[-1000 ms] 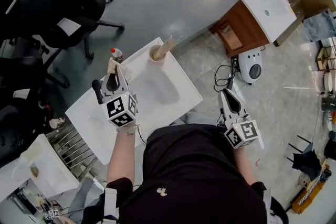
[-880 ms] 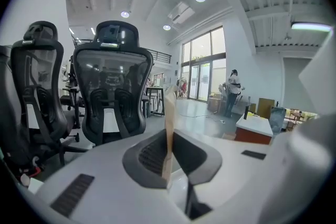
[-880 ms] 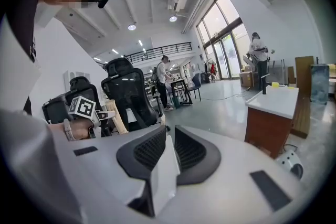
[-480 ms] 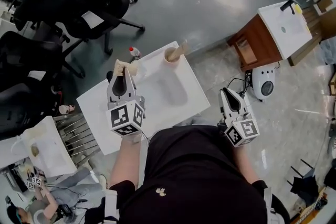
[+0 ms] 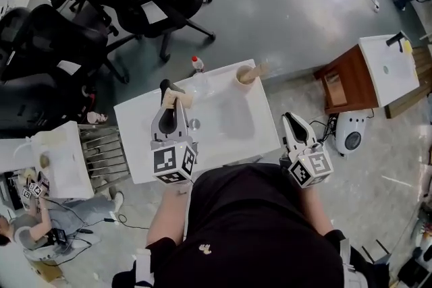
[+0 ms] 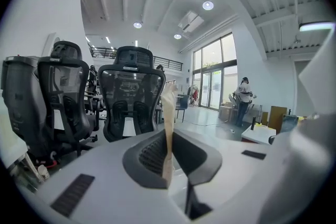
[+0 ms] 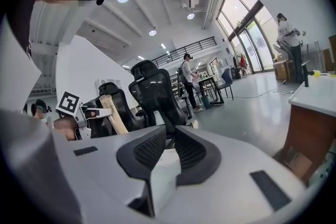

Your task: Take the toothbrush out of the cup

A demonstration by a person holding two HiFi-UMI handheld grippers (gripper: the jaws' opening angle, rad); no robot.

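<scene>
Pinching the wooden toothbrush (image 6: 168,128), the left gripper (image 5: 171,107) hangs apart from the cup (image 5: 244,75); the right gripper (image 5: 293,119) is empty, jaws nearly together.

toothbrush (image 6: 168,107): pale wood, dull
table (image 5: 223,138): white, smooth
floor (image 5: 283,3): grey, shiny
left gripper (image 6: 169,139): white plastic, dull; pads (image 6: 149,157) dark and bumpy
</scene>
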